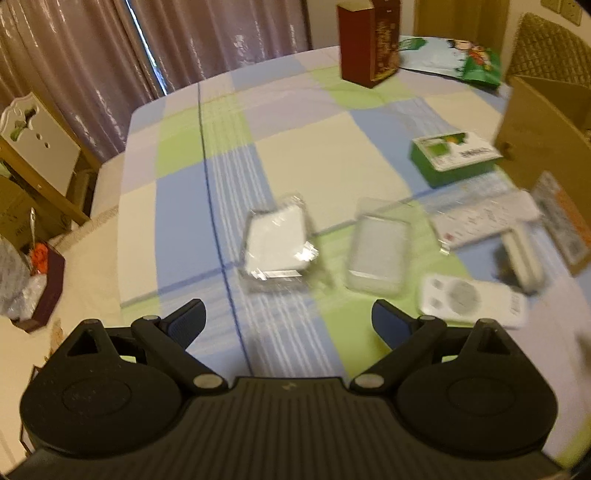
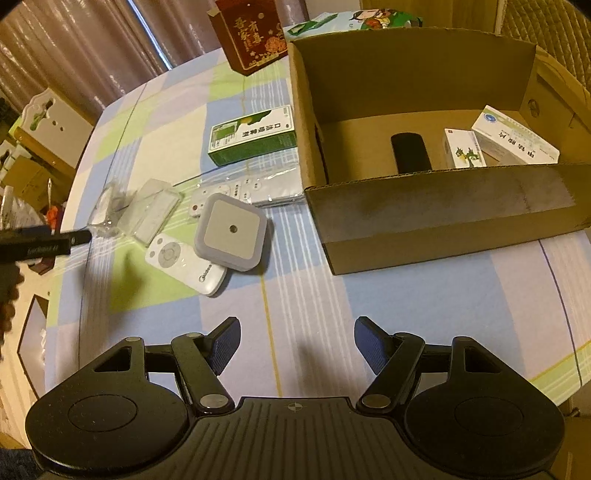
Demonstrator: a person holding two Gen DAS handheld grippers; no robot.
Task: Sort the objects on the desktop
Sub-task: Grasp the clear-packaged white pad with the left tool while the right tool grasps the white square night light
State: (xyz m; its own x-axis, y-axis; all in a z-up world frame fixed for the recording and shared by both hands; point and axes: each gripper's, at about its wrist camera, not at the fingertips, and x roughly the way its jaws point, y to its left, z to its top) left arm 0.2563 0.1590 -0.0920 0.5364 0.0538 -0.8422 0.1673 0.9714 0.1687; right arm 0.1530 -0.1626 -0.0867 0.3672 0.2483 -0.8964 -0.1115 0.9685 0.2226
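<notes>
My left gripper (image 1: 288, 321) is open and empty above the checked tablecloth, just short of a white pad in clear wrap (image 1: 277, 240) and a clear plastic case (image 1: 376, 254). A white round-button remote (image 1: 472, 302) lies to its right. My right gripper (image 2: 295, 343) is open and empty, near the table's front. Ahead of it lie the white remote (image 2: 184, 264), a square white night light (image 2: 231, 230), a long white remote in plastic (image 2: 251, 190) and a green box (image 2: 255, 136). The cardboard box (image 2: 443, 206) holds a black object (image 2: 410, 151) and two medicine boxes (image 2: 491, 140).
A dark red carton (image 2: 251, 33) stands at the far side, with a cartoon-printed bag (image 1: 454, 55) behind it. The left gripper's finger (image 2: 44, 242) shows at the left edge of the right wrist view. Chairs and curtains surround the table.
</notes>
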